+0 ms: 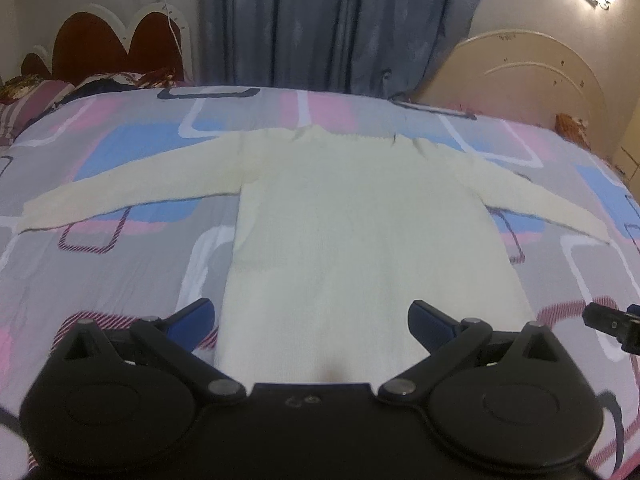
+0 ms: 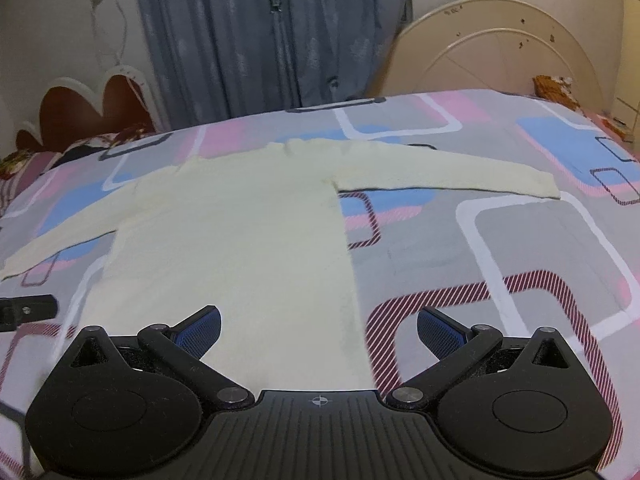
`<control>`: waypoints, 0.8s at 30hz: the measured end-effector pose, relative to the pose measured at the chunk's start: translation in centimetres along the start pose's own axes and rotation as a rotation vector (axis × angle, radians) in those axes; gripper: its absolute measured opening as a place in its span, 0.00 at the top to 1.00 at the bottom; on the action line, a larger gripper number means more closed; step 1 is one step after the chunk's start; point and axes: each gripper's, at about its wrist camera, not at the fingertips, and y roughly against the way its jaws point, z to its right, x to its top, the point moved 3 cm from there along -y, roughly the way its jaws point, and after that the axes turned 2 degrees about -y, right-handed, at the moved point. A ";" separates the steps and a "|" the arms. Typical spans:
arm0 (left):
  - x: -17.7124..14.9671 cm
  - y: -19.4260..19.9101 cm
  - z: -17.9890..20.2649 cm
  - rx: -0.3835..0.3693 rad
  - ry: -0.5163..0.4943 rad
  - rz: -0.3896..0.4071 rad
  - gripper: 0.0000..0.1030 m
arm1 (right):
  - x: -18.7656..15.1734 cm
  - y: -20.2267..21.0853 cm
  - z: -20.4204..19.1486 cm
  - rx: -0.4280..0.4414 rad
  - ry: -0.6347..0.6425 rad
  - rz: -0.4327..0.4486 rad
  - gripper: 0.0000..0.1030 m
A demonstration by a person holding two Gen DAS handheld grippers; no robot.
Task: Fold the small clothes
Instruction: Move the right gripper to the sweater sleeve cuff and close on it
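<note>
Left wrist view looks straight up the cream sweater (image 1: 352, 224), which lies flat on the patterned bedspread (image 1: 120, 272), hem toward the grippers and collar toward the far curtain (image 1: 320, 20). Its long axis runs away from both tools, with the sleeves spread out to either side across that line. The left gripper (image 1: 311, 322) hangs over the hem's left corner, jaws wide apart and holding nothing. From the right wrist camera, the right gripper (image 2: 319, 330) straddles the sweater's right edge near the hem, also spread wide and empty. Each tool seems nearest its own bottom corner, while the right sleeve (image 2: 448, 178) lies well apart. Folding looks not yet begun; a hem grab on both corners seems the likely opening.
</note>
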 end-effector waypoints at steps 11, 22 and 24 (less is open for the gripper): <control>3.4 -6.5 1.4 0.014 0.033 0.012 0.00 | 4.1 -6.5 7.4 -0.062 -0.125 0.026 0.00; 5.8 -13.4 3.7 0.052 -0.018 -0.003 0.00 | 7.0 -13.9 17.2 -0.189 -0.229 0.018 0.00; 6.1 -14.5 4.0 0.059 -0.027 -0.011 0.01 | 7.6 -15.1 19.3 -0.203 -0.267 0.015 0.01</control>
